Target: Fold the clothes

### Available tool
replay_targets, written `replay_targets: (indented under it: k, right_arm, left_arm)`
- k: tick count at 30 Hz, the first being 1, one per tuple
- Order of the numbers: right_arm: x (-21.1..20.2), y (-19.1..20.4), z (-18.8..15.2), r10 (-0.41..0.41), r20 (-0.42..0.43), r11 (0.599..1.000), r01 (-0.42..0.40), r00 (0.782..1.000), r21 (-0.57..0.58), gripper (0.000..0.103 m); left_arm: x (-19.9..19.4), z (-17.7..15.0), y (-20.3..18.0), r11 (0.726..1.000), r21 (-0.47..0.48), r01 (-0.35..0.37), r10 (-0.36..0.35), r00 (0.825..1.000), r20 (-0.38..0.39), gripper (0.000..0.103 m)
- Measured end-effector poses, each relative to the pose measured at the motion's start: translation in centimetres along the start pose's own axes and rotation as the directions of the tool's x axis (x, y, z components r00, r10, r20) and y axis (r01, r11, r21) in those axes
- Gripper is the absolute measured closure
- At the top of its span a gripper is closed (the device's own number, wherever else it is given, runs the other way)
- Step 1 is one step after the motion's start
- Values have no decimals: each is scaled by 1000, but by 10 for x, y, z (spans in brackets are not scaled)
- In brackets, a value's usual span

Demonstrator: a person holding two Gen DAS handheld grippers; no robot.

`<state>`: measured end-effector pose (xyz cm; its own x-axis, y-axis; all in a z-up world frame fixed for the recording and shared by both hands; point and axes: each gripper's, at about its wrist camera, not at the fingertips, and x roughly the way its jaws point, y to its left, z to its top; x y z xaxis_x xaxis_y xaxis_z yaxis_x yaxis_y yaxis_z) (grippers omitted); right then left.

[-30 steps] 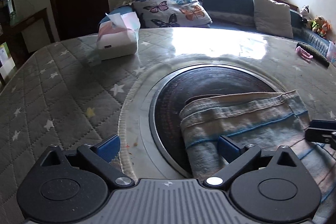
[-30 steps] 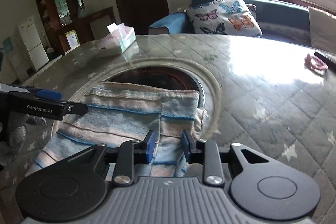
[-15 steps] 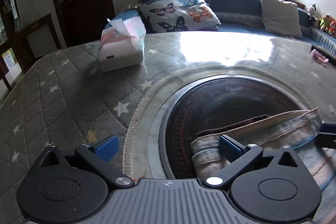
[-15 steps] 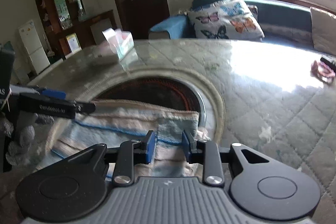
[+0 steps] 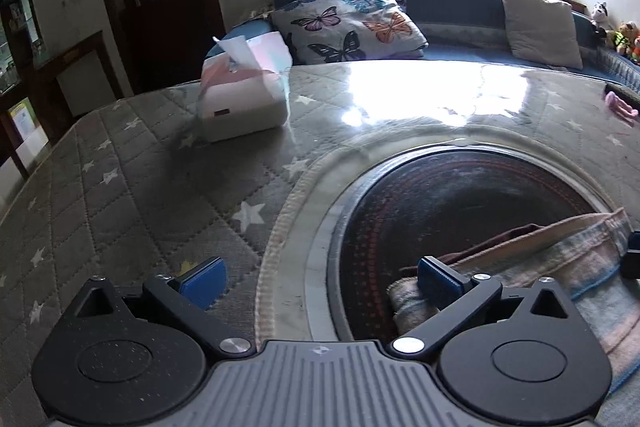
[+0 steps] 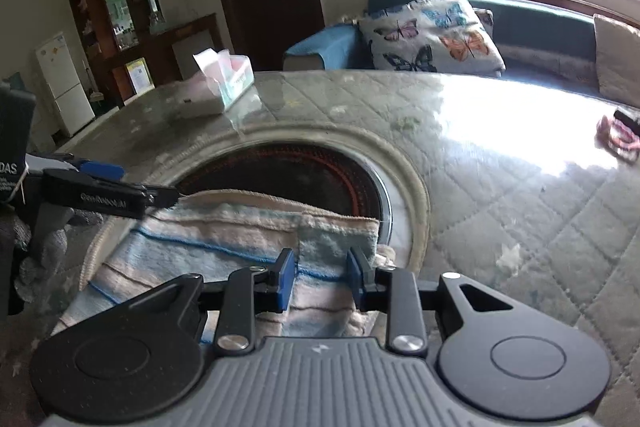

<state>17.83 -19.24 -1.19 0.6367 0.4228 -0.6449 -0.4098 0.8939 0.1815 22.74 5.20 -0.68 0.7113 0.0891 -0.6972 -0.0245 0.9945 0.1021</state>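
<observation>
A folded striped cloth, pale blue and beige, lies over the near rim of the dark round inset of the table. It shows at the lower right of the left wrist view. My left gripper is wide open at the cloth's left end, its right pad against the fold, its left pad over the quilted cover. It shows from the side in the right wrist view. My right gripper stands partly open over the cloth's right end, jaws either side of a fold, not clamped.
A tissue box stands at the far left of the table, also in the right wrist view. A pink item with a dark object lies at the far right. A sofa with a butterfly cushion is behind.
Both grippers have drawn back toward me and lower; less of the cloth shows ahead. The right jaws have opened slightly wider. The left jaws stay wide open.
</observation>
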Motion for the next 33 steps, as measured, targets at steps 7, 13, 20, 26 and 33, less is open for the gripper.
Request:
replay_targets:
  k: [7, 13, 20, 26, 33]
  right_arm:
    - [-3, 3, 7, 12, 22, 1000, -12, 1000, -7, 75]
    - [6, 1, 3, 13, 10, 1000, -13, 1000, 0, 75]
    - [3, 2, 6, 17, 11, 1000, -17, 1000, -5, 75]
    - [6, 2, 12, 13, 30, 1000, -13, 999, -1, 75]
    - [17, 4, 11, -11, 8, 999, 11, 1000, -32, 76]
  left_arm:
    - [-17, 13, -21, 995, 4, 97, -97, 995, 33, 0]
    - [-3, 16, -55, 988, 77, 136, -137, 991, 1, 0]
    - [5, 17, -58, 990, 81, 117, -116, 993, -19, 0]
    - [-4, 21, -63, 983, 87, 161, -162, 987, 6, 0]
    - [7, 17, -72, 980, 109, 166, -165, 986, -20, 0]
